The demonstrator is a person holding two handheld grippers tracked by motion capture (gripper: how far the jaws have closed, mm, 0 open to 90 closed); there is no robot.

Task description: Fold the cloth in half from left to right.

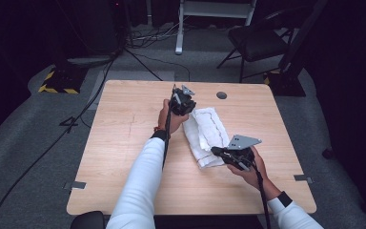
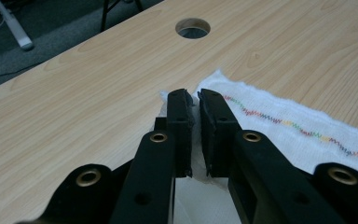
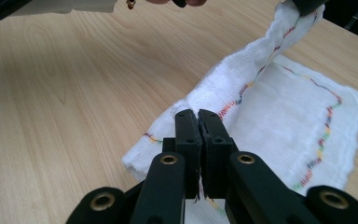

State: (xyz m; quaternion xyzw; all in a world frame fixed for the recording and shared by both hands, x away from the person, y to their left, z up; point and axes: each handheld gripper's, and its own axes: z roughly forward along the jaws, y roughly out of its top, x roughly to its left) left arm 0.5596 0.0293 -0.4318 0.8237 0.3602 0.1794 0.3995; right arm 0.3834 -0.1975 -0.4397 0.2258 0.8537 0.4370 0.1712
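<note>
Cloth (image 1: 206, 136) lies mid-table (image 1: 124, 143), each of your grippers clenched on an edge: left (image 2: 193, 100) at the far corner, right (image 3: 198, 122) seemingly on thin hem. Pull unevenly and that thin bite slips free, dropping the fold crooked.

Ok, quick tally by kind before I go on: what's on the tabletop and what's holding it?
White cloths with coloured stitching: 1
Grippers: 2, left gripper and right gripper, each pinching an edge of the cloth
Total: 3, all on or over the wooden table
</note>
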